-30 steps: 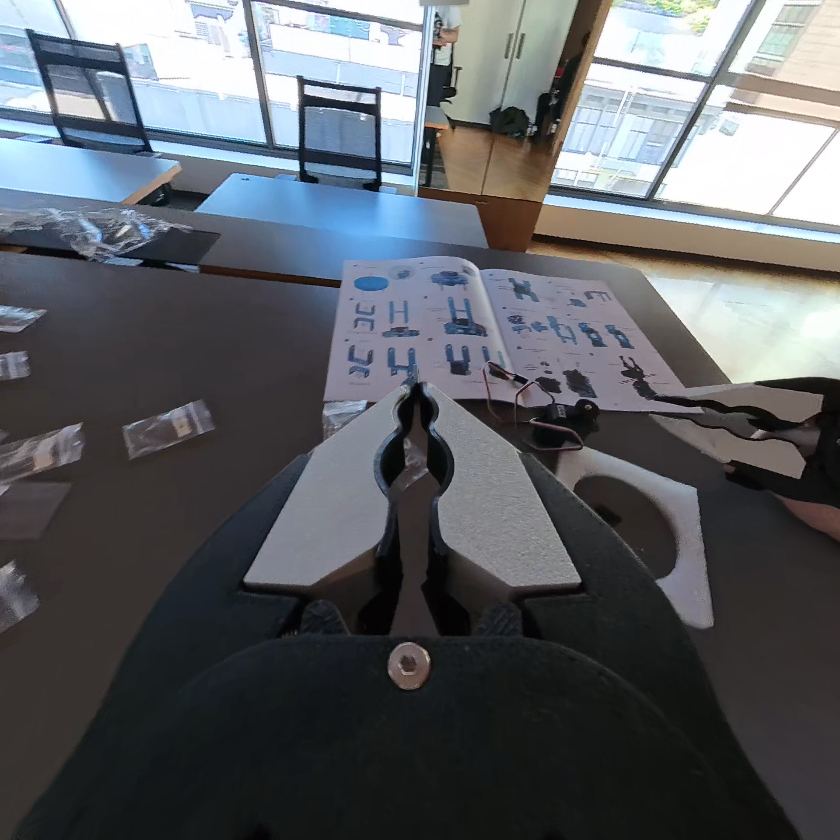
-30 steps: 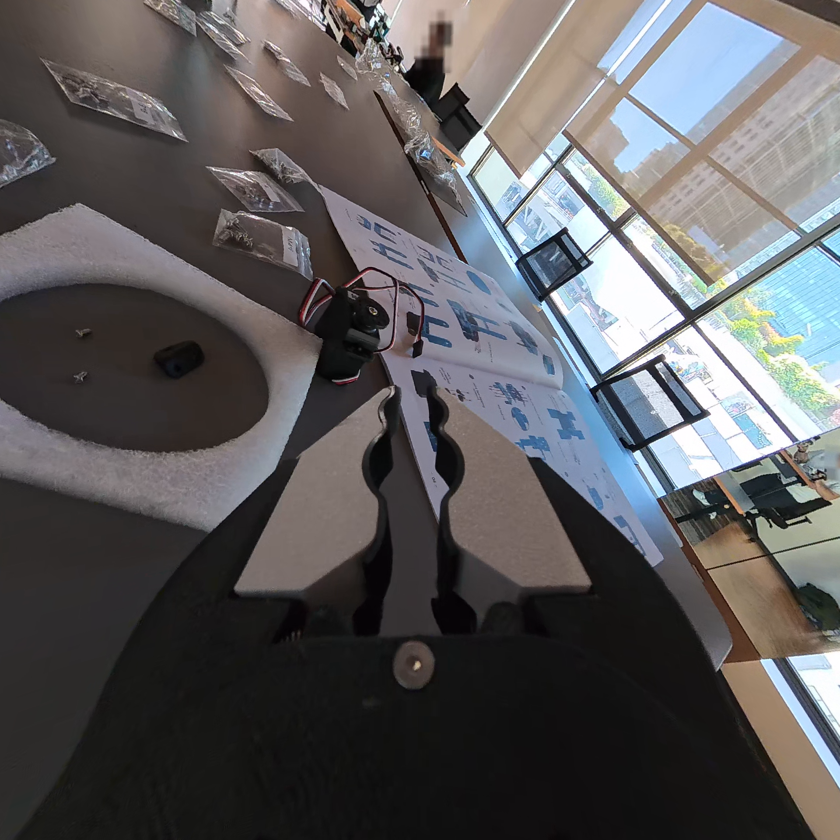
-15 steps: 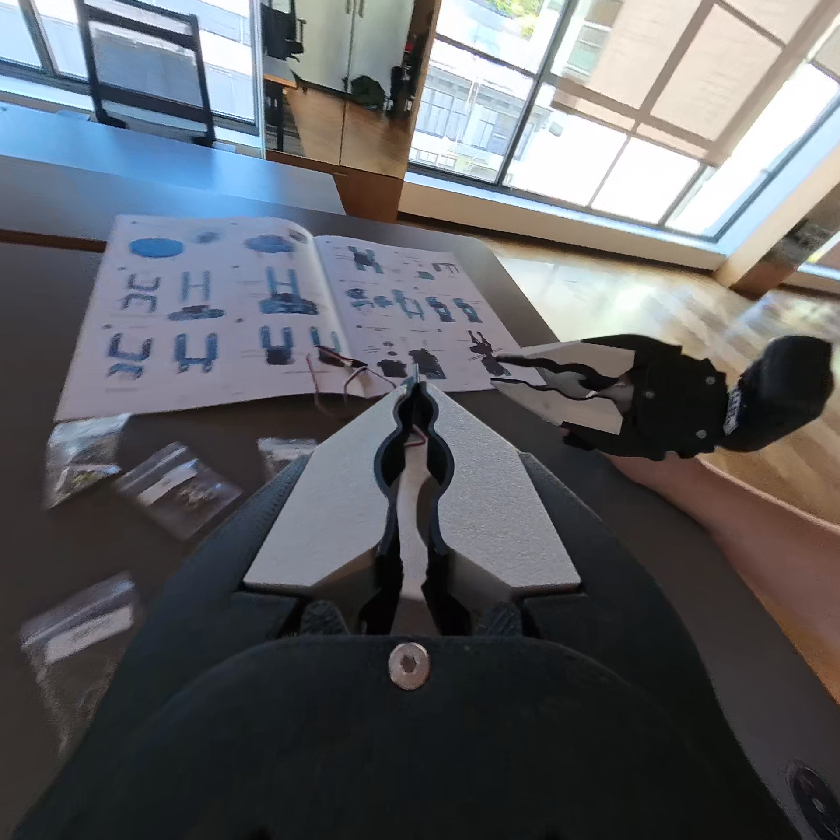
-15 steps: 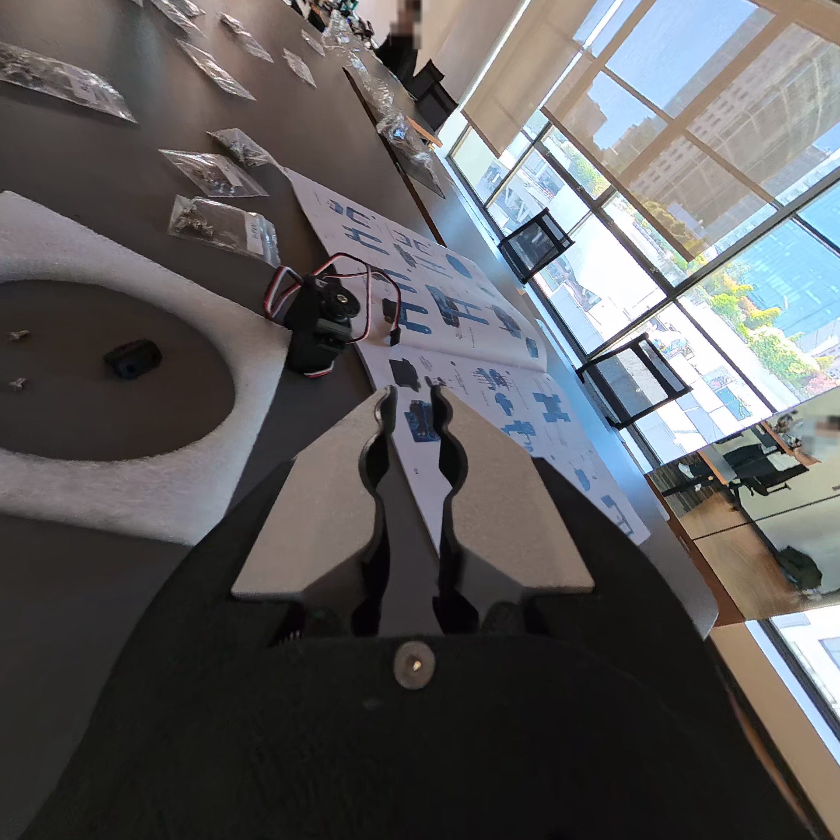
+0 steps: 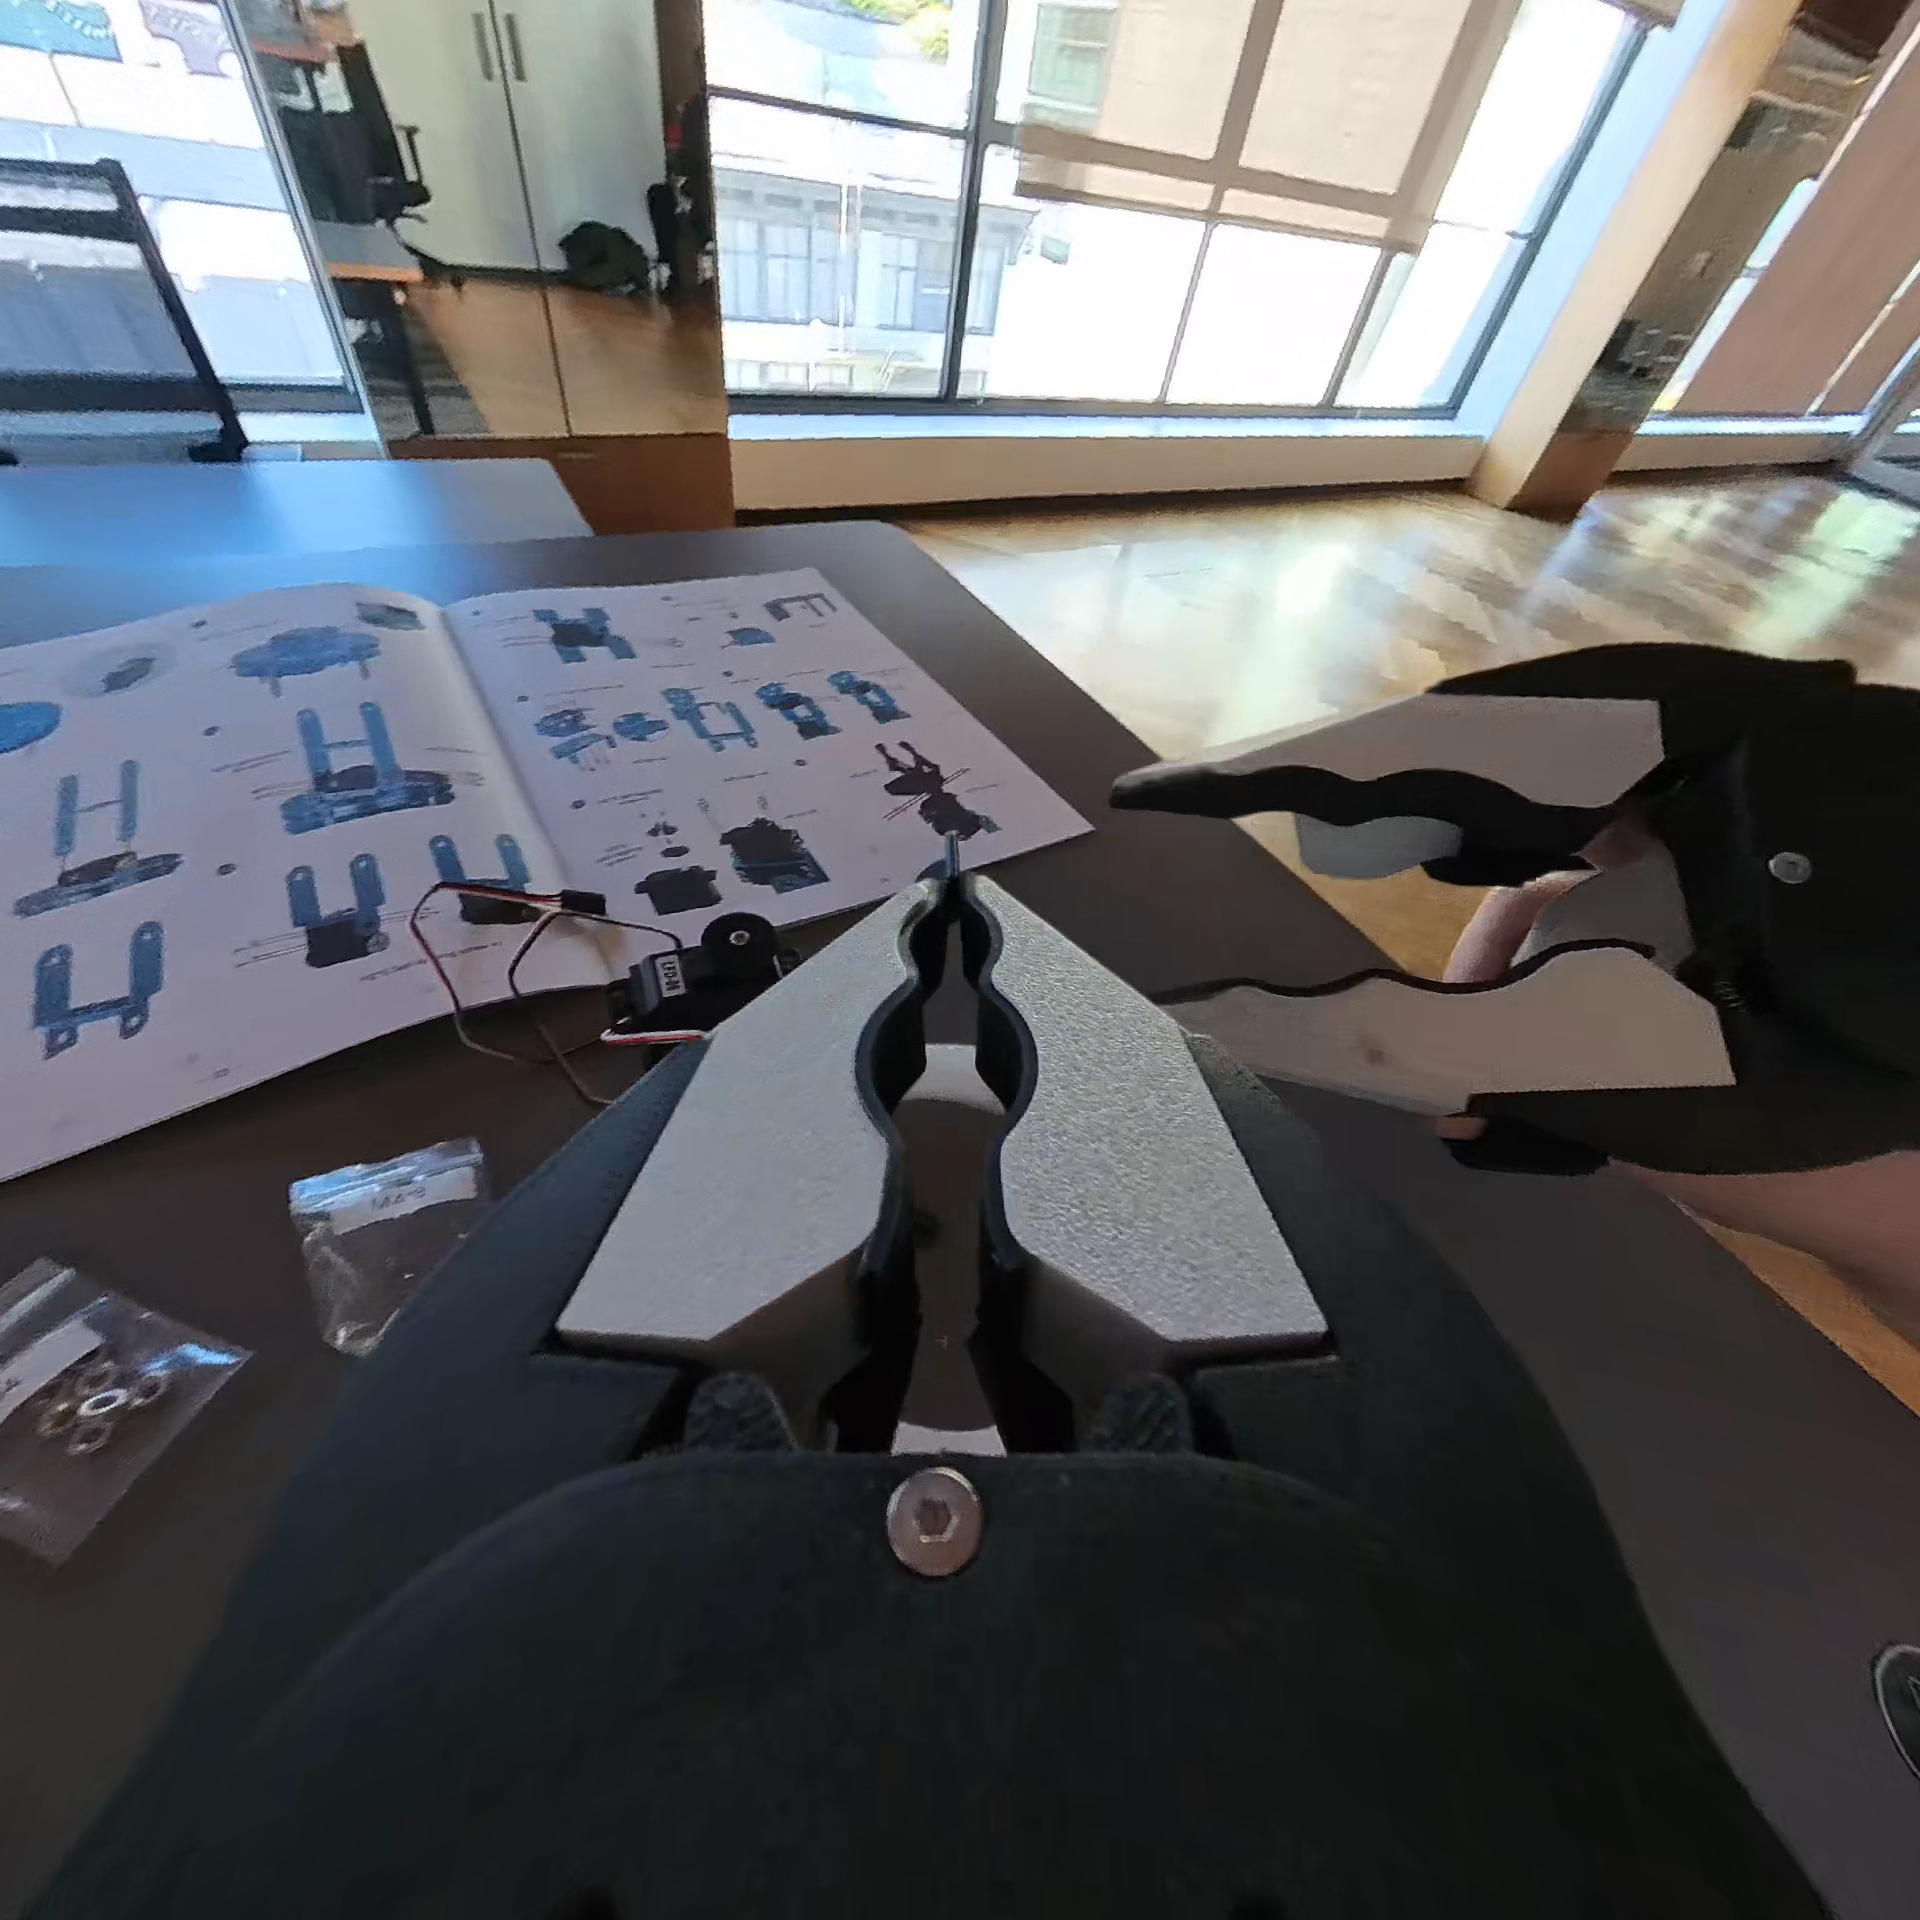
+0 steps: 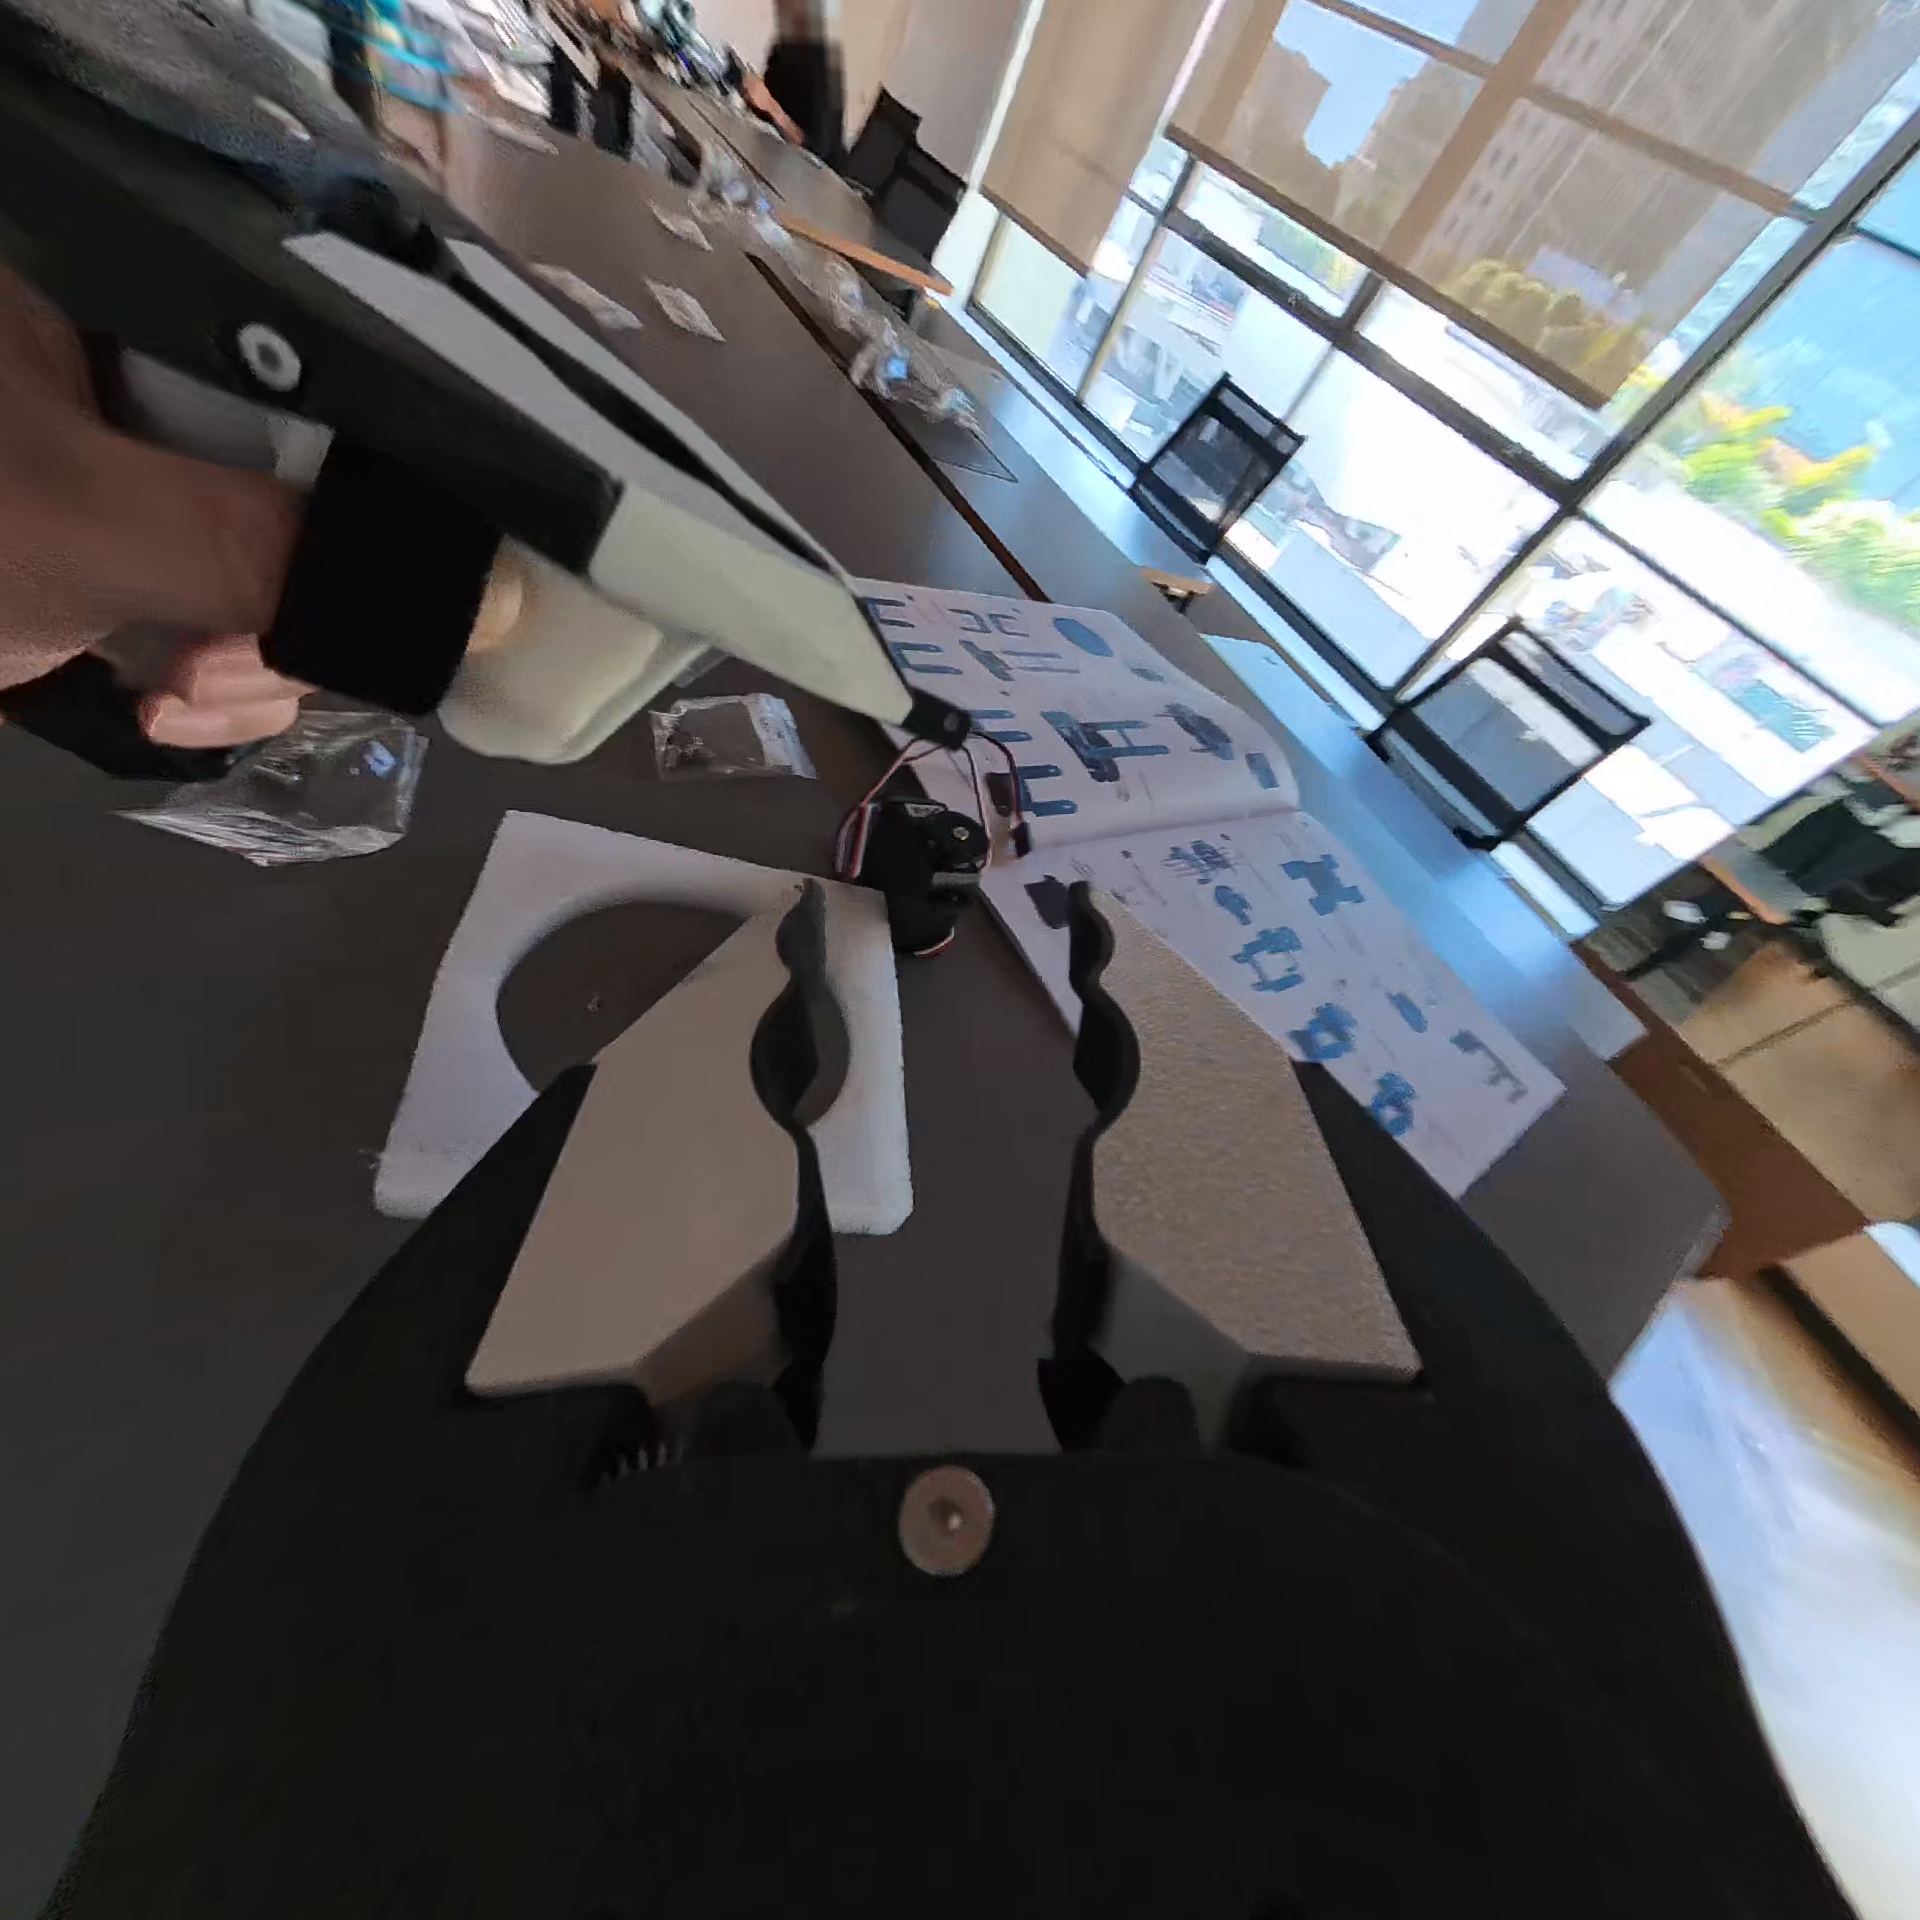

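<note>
My left gripper [image 5: 954, 883] is shut on a small dark pin-like part [image 5: 951, 850] that sticks out past its tips. It hovers above the table just right of a black servo motor [image 5: 707, 961] with red, white and brown wires. My right gripper [image 6: 940, 904] is open and empty, with its jaws wide apart. It also shows in the left wrist view [image 5: 1153, 899], close to the right of the left gripper's tips. In the right wrist view the left gripper [image 6: 935, 722] reaches in from the upper left, above the servo [image 6: 925, 852].
An open booklet [image 5: 520, 810] with blue drawings lies behind the servo. A white foam piece [image 6: 468, 1091] with a round hole lies under the right gripper. Small clear bags [image 5: 384, 1226] of hardware lie at the left. The dark table's [image 5: 1558, 1351] edge runs close on the right. The tips of one gripper are about 4 centimeters away from the tips of the other. The servo [image 6: 925, 852] is about 9 centimeters from my left fingertips. It is some 10 centimeters from my left tips to the black servo motor [image 5: 707, 961]. Seen from the right wrist view [image 6: 940, 818] as well.
My right gripper has opened from nearly shut. The left gripper has swung right with the small part, and the two grippers now stand close together over the servo.
</note>
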Tool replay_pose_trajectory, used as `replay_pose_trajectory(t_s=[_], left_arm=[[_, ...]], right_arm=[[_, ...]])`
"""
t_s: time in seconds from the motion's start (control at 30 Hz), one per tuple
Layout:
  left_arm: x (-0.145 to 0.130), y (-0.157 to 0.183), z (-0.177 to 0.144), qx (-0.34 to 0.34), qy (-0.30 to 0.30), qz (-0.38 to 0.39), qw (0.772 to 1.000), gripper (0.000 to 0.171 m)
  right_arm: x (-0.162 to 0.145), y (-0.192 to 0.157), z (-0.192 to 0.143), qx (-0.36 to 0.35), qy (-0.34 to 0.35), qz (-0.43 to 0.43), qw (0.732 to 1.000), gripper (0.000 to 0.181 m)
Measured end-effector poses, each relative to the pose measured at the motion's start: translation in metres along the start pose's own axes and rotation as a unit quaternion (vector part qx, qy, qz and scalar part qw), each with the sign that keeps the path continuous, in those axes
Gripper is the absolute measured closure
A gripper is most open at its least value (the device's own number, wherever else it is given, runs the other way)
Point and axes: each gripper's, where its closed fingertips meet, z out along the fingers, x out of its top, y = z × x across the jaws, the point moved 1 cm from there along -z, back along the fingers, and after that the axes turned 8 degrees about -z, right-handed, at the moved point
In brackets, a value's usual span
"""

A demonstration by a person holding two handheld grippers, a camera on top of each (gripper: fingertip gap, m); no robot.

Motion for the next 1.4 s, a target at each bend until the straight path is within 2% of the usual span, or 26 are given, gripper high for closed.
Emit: replay_pose_trajectory(t_s=[0.2,0.37,0.6,1.07,1.4], left_arm=[[0.008,0.005,-0.012,-0.083,0.032,-0.044,0.995,0.171],[0.015,-0.008,-0.027,-0.126,0.055,-0.089,0.986,0.171],[0.010,-0.017,-0.039,-0.161,0.044,-0.130,0.977,0.171],[-0.004,-0.017,-0.036,-0.150,0.022,-0.054,0.987,0.171],[-0.014,-0.016,-0.036,-0.182,-0.006,-0.058,0.982,0.171]], right_arm=[[0.020,-0.009,0.014,-0.046,-0.048,-0.065,0.996,0.142],[0.038,-0.018,0.023,-0.087,-0.037,-0.056,0.994,0.152],[0.054,-0.027,0.039,-0.109,-0.036,-0.056,0.992,0.156],[0.041,-0.032,0.049,-0.103,-0.023,-0.003,0.994,0.164],[0.034,-0.039,0.049,-0.073,0.010,-0.015,0.997,0.165]])
